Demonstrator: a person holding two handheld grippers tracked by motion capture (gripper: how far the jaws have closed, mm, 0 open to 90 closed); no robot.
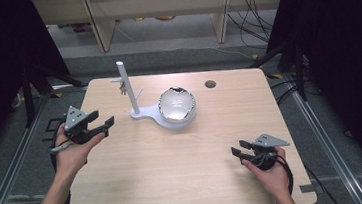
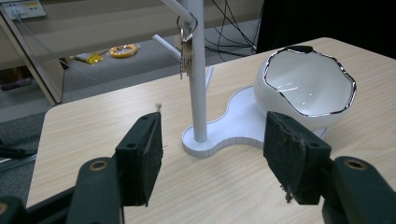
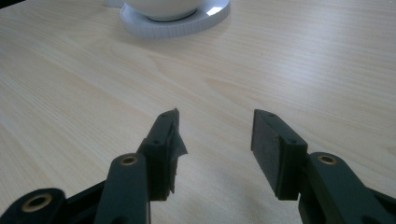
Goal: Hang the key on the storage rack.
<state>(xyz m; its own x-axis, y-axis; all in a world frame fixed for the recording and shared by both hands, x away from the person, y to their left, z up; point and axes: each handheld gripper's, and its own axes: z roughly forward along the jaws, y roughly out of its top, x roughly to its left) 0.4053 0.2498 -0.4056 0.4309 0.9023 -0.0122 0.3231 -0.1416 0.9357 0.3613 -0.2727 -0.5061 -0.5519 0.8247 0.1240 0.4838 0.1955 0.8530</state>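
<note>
A white stand (image 1: 128, 89) with an upright pole rises from a curved white base (image 2: 224, 128) near the table's middle back. A bunch of keys (image 2: 187, 53) hangs from a side peg on the pole, and the keys (image 1: 123, 89) look small in the high view. A white bowl (image 1: 177, 105) with a wavy silver rim sits on the base; the bowl (image 2: 306, 86) is empty. My left gripper (image 1: 102, 125) is open at the table's left edge, pointing at the stand. My right gripper (image 1: 239, 148) is open over the front right of the table, holding nothing.
The light wooden table (image 1: 176, 173) has a round cable hole (image 1: 210, 84) at the back right. Behind the table stand pale shelf units (image 1: 160, 8) with cables on the floor. Dark curtains and metal frame legs flank both sides.
</note>
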